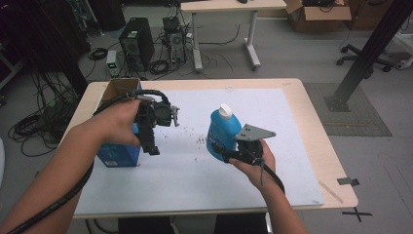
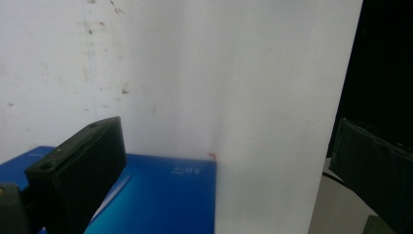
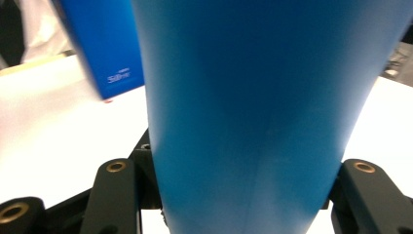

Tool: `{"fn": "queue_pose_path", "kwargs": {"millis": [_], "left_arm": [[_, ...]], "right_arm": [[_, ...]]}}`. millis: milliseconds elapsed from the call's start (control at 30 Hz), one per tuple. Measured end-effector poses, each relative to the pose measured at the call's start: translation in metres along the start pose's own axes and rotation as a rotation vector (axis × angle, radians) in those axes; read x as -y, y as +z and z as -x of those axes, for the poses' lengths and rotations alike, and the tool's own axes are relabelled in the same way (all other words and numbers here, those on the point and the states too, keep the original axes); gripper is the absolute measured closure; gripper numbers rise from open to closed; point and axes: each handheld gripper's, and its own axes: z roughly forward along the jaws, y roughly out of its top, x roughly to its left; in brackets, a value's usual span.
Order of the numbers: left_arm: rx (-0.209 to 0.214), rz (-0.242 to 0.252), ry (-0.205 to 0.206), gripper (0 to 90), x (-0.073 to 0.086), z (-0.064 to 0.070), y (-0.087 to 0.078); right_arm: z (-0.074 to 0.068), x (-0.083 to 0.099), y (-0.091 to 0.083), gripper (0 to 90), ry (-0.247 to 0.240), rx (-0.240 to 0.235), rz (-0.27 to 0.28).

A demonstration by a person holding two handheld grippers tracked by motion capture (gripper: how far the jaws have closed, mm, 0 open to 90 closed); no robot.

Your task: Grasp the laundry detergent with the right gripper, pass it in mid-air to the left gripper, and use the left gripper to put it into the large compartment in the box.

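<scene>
1. The right gripper (image 1: 229,155) clamps a blue plastic bottle with a white screw cap (image 1: 223,130); in the right gripper view its two black jaws press against either side of the bottle's lower body (image 3: 243,122).
2. The bottle stands upright, or nearly so, near the middle of the white sheet covering the light wooden table (image 1: 311,122). Whether its base touches the sheet or hangs just above it cannot be told.
3. The person's right hand (image 1: 255,165) grips the right gripper from the near side, under its grey three-cornered plate.
4. The left gripper (image 1: 152,146) is held by the left hand (image 1: 119,124) above the left part of the table, with its jaws pointing down.
5. In the left gripper view the left gripper's jaws stand wide apart and hold nothing; the white sheet (image 2: 219,73) lies between them.
6. A blue cardboard box with an open brown top (image 1: 117,156) stands at the left of the table, just beside and partly behind the left gripper; its blue face (image 2: 156,195) shows low in the left gripper view.
7. The bottle and the box are well apart.
</scene>
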Motion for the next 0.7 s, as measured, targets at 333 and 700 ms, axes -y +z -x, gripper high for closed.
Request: {"fn": "queue_pose_path", "kwargs": {"millis": [333, 700], "left_arm": [[0.0, 0.035, 0.063, 0.2, -0.019, 0.01, -0.027], [0.017, 0.035, 0.082, 0.2, -0.025, 0.012, -0.033]], "right_arm": [[-0.001, -0.006, -0.005, 43.0, -0.095, -0.183, -0.018], [-0.002, -0.008, -0.004, 42.9, -0.149, -0.31, -0.035]]}}
